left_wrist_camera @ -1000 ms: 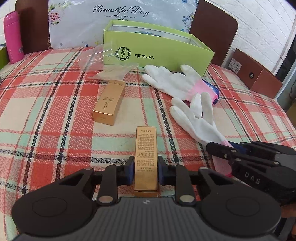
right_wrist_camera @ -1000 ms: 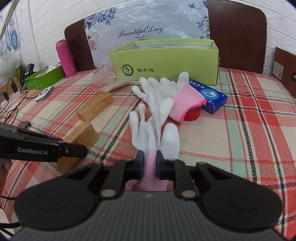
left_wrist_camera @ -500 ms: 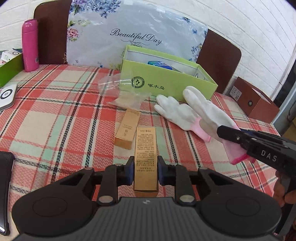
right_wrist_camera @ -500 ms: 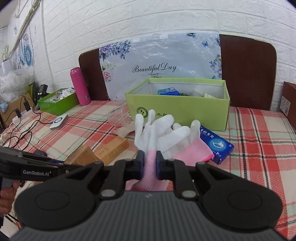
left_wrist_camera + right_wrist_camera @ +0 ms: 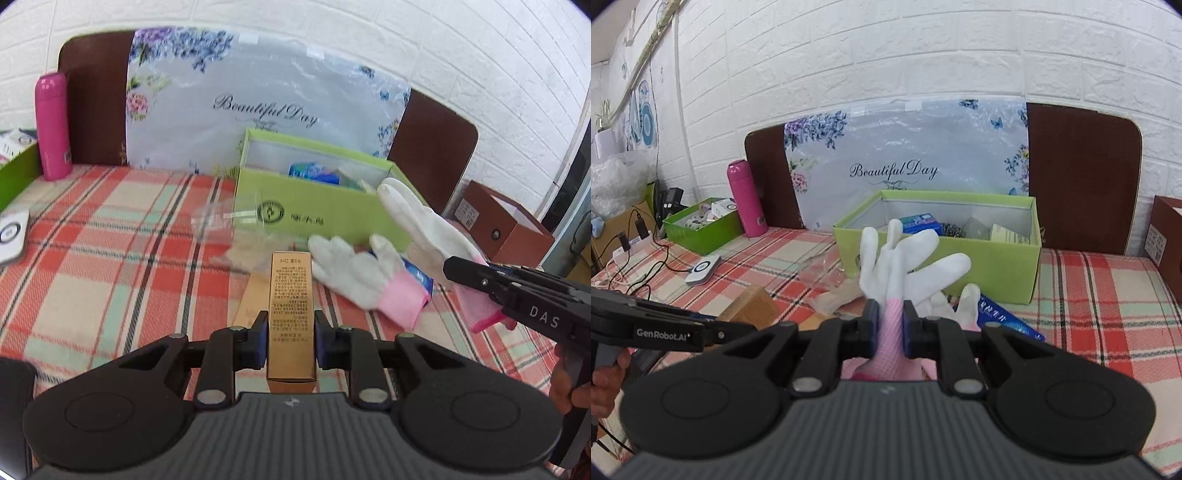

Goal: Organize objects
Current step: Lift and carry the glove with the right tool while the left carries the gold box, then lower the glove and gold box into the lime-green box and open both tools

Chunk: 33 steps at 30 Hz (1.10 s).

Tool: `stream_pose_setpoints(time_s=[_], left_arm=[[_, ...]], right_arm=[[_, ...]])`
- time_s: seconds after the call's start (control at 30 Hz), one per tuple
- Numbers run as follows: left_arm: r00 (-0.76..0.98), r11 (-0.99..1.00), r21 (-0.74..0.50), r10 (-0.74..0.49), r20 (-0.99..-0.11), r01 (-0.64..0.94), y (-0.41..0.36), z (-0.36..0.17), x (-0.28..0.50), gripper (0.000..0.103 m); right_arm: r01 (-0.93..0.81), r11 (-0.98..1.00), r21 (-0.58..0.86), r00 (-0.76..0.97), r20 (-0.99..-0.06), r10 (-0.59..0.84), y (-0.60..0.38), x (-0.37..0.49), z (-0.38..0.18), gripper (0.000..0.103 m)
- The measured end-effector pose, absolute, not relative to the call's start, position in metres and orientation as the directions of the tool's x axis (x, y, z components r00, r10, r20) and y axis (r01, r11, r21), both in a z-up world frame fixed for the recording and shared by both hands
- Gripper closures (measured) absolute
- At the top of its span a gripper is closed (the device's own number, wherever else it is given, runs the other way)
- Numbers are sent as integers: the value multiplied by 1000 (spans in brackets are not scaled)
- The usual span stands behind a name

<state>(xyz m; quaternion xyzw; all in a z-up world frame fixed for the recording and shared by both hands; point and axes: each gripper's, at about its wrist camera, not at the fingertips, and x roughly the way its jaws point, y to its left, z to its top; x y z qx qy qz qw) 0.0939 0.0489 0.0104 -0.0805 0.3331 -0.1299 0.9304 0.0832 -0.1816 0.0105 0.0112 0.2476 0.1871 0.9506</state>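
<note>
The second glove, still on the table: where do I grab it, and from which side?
Take the glove by its pink cuff, coming from the near side. It lies flat, fingers towards the green box, with the cuff facing you and slightly raised over the blue pack.

The gold carton [image 5: 291, 295] is glossy printed card, the white glove [image 5: 897, 258] matt knit cloth (pink ribbed cuff), the tabletop [image 5: 110, 258] covering woven plaid fabric.

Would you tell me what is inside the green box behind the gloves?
The green box holds a blue packet, a dark bundle and pale cartons. Its front wall hides whatever lies lower.
</note>
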Motion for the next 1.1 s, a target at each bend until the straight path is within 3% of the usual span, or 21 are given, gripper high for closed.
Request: stream_pose_setpoints(time_s=[0.43,0.73,1.1], left_arm=[[788,961,-183,-276,-550,209,46,47,141,78],[802,960,-195,-275,-530,200,37,75,218,78],[777,954,-237,-288,-560,183,7,59,320,78]], right_arm=[[-341,937,77,856,-387,343,-194,125,38,90],[-265,964,27,903,-343,258,-213,184,56,90],[-268,963,-10,918,-308,252,-201,270,37,89]])
